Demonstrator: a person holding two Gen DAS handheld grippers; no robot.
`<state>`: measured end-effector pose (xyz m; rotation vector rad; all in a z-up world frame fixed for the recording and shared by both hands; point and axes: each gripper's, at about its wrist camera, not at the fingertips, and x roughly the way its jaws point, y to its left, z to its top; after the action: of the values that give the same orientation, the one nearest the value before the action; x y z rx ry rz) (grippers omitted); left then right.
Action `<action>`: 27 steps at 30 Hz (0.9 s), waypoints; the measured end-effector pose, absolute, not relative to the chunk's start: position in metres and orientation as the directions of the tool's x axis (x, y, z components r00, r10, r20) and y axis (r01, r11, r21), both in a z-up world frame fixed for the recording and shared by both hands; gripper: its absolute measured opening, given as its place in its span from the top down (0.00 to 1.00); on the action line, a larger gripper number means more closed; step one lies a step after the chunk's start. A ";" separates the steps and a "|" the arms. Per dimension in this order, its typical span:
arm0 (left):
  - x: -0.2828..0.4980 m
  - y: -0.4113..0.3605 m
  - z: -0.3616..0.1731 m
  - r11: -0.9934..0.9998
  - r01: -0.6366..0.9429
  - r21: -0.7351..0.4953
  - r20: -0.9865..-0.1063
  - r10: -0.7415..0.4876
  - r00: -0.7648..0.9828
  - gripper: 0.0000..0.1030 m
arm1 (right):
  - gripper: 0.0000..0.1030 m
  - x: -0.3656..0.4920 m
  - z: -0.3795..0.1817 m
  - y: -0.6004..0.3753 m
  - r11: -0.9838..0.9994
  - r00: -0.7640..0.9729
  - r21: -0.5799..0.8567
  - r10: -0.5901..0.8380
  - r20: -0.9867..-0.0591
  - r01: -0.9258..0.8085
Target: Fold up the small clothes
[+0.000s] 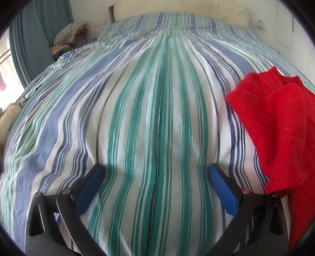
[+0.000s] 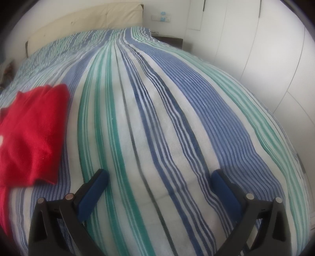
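Note:
A small red garment [image 1: 275, 126] lies rumpled on the striped bedspread [image 1: 157, 98], at the right edge of the left wrist view. The right wrist view has the same red garment [image 2: 29, 134] at its left side, lying fairly flat with a folded edge. My left gripper [image 1: 156, 173] hovers open over bare bedspread, its right finger close to the garment's lower edge but apart from it. My right gripper [image 2: 160, 177] is open too, over the bedspread [image 2: 167, 118], to the right of the garment. Nothing sits between either pair of blue pads.
A cream headboard [image 2: 82, 21] and pillow [image 1: 232, 11] close the far end of the bed. A pile of clothes [image 1: 69, 37] sits by a blue curtain [image 1: 37, 39] at the far left. White wardrobe doors [image 2: 265, 55] and a dark bedside table [image 2: 169, 40] stand on the right.

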<state>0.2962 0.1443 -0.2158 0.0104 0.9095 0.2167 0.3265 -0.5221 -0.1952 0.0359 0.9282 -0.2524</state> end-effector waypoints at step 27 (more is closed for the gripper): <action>0.297 0.145 -0.217 0.979 -0.173 0.103 -0.780 0.187 0.597 0.00 | 0.00 0.327 -0.195 -0.522 0.970 0.572 -0.078 -0.200 -0.795 0.230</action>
<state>0.2975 0.1446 -0.2172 0.0166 0.9074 0.2094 0.3269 -0.5223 -0.1952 0.0355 0.9281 -0.2523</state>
